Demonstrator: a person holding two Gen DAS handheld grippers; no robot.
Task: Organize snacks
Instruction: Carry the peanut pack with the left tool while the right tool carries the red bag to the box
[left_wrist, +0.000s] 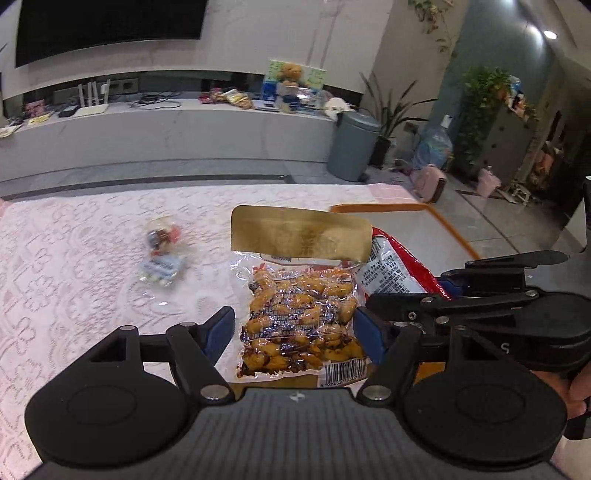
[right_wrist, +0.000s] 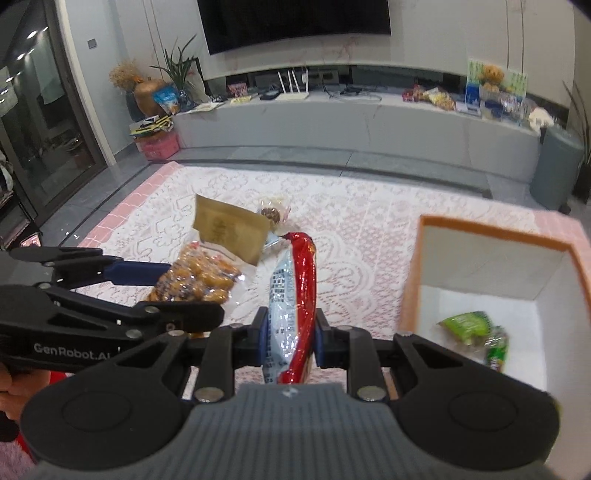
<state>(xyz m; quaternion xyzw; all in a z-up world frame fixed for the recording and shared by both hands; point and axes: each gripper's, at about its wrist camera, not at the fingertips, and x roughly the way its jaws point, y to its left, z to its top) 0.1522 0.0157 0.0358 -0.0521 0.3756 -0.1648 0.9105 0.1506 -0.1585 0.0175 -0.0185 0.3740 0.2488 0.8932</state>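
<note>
My left gripper (left_wrist: 295, 330) is shut on a clear pack of yellow-brown snacks with a gold header (left_wrist: 299, 314) and holds it above the lace cloth; the pack also shows in the right wrist view (right_wrist: 199, 277). My right gripper (right_wrist: 290, 339) is shut on a red and clear snack bag (right_wrist: 295, 291), held edge-up just left of the orange-rimmed white box (right_wrist: 495, 236). That bag shows in the left wrist view (left_wrist: 399, 269). A green snack packet (right_wrist: 469, 325) lies inside the box. A small clear candy pack (left_wrist: 162, 254) lies on the cloth.
The pink lace tablecloth (left_wrist: 74, 258) covers the table. Beyond it are a long white TV bench (left_wrist: 166, 125) with clutter, a grey bin (left_wrist: 352, 146) and plants. The box stands at the table's right end.
</note>
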